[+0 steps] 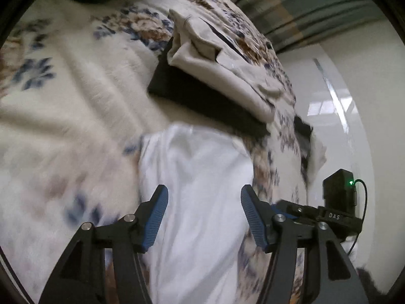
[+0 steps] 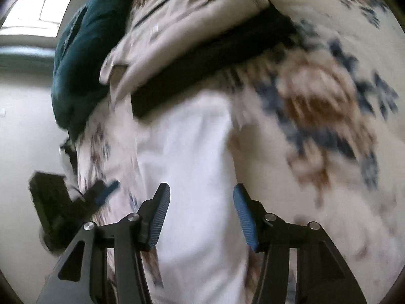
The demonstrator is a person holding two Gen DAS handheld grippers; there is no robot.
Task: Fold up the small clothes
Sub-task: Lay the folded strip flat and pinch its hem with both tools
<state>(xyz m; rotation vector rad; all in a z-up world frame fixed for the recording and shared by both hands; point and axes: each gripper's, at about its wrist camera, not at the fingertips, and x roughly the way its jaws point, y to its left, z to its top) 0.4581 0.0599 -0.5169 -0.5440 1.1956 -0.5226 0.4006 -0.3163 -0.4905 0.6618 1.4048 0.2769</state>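
Observation:
A white garment (image 1: pixel 200 192) lies on a floral blanket (image 1: pixel 65 106). My left gripper (image 1: pixel 204 197) is open just above it, one finger to each side. In the right wrist view the same white garment (image 2: pixel 192 167) lies below my right gripper (image 2: pixel 201 196), which is also open and empty. Beyond the white garment, a beige garment (image 1: pixel 217 71) rests on a folded black one (image 1: pixel 202 101); both show in the right wrist view, beige (image 2: pixel 182 30) over black (image 2: pixel 210 60). Both views are motion-blurred.
A dark teal cushion (image 2: pixel 83 58) sits at the bed's edge. The right gripper's body (image 1: pixel 339 202) shows at the right of the left wrist view, the left gripper's body (image 2: pixel 58 207) at the left of the right wrist view. A glossy white floor (image 1: pixel 341 81) lies beyond the bed.

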